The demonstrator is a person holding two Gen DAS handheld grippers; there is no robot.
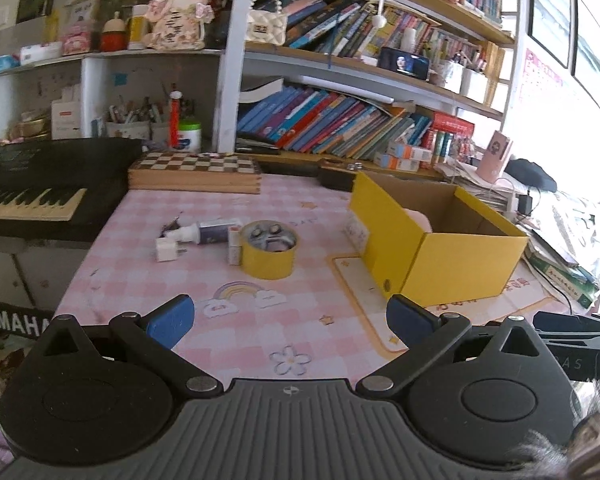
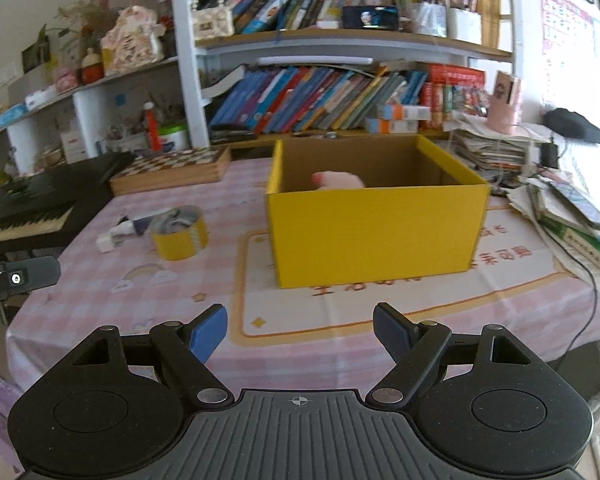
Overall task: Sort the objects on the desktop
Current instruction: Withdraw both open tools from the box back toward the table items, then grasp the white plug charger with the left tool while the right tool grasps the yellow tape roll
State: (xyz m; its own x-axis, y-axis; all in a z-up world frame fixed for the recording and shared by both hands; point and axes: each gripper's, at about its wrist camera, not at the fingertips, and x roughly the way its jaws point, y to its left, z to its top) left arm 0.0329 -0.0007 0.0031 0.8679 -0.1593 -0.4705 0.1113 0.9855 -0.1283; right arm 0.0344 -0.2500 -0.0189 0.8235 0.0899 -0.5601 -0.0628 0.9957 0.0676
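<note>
A yellow cardboard box (image 1: 456, 268) (image 2: 376, 232) stands open on the pink checked tablecloth, with a pink object (image 2: 338, 180) inside. Left of it sits a yellow tape roll (image 1: 268, 254) (image 2: 180, 236) with small round items inside. Beside the roll lie a white charger plug (image 1: 166, 250), a dark tube (image 1: 216, 232) and a small white box (image 1: 234, 246). My left gripper (image 1: 290, 320) is open and empty, above the cloth short of the roll. My right gripper (image 2: 300, 332) is open and empty, in front of the box.
A chessboard box (image 1: 196, 168) lies at the back of the table. A black keyboard (image 1: 32, 196) stands to the left. Shelves of books (image 1: 332, 124) run behind. Stacked papers and books (image 2: 572, 216) crowd the right edge. A printed mat (image 2: 340, 308) lies under the box.
</note>
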